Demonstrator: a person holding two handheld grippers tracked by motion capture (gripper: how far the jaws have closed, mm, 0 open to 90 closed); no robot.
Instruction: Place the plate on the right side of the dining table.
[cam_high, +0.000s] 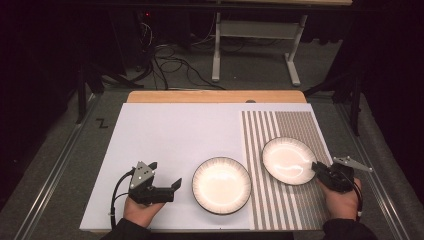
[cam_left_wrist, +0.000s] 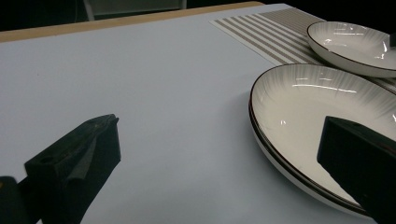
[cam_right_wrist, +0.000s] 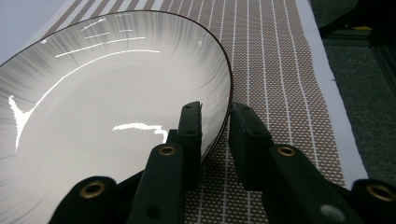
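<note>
Progress looked early to us: neither plate had been stacked or shifted onto the other, and we judged the whole carry was left to do. At the left, the left gripper (cam_high: 165, 174) hovered low over the white mat (cam_high: 165, 135) with its jaws wide apart and nothing between them. The near plate (cam_high: 221, 185) lay just beside it at about three o'clock. That plate sat flat, mostly on the white mat, with its right rim reaching the striped placemat (cam_high: 295, 125). Farther right, the far plate (cam_high: 287, 160) rested on the stripes, near the first plate but apart from it. The right gripper (cam_high: 317, 167) met its rim at roughly four o'clock. Its jaws were drawn narrow with the rim between them, one inside the bowl and one outside, but we could not tell whether the pads pressed on it. For room, the white mat lay bare from nine to twelve o'clock of the near plate. The placemat's right edge ran close by the right hand, so we thought any move should go leftward.
</note>
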